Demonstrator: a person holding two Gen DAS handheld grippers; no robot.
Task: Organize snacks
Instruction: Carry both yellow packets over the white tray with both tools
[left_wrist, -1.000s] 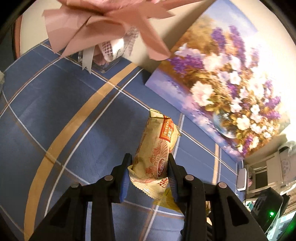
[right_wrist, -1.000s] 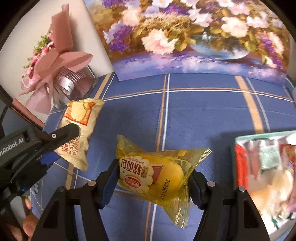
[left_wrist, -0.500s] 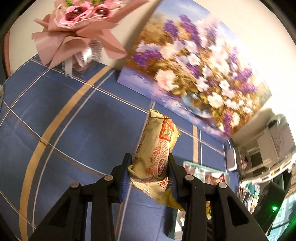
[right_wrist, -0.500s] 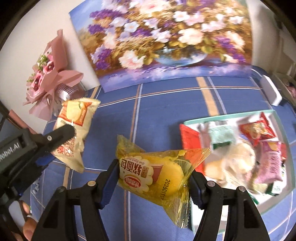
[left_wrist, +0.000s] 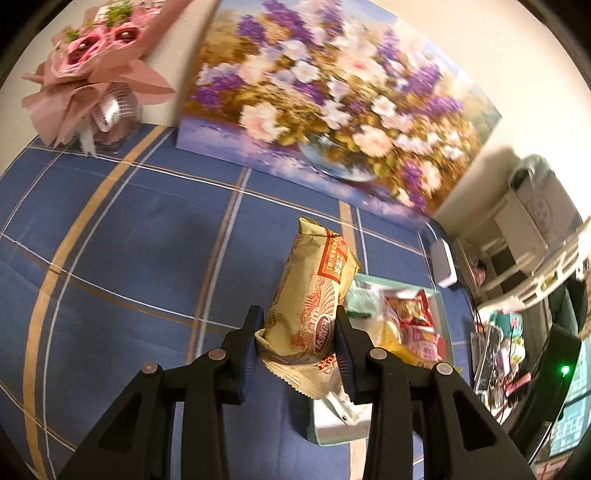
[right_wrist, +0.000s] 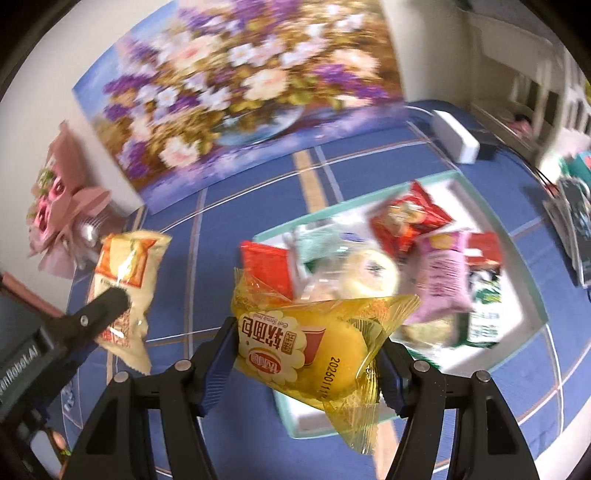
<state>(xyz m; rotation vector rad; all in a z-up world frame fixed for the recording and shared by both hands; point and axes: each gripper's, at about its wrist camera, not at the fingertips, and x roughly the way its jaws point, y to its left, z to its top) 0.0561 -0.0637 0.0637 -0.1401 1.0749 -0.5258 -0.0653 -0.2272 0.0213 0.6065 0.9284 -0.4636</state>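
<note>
Left wrist: plaid blue tablecloth (left_wrist: 122, 236) (wall-backed).

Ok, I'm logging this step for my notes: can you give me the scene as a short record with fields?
left gripper: shut on tan snack packet
right gripper: shut on yellow bread packet
tray: mint-rimmed, already holds several snacks
surface: blue plaid tablecloth
backdrop: flower painting, pink bouquet
</note>
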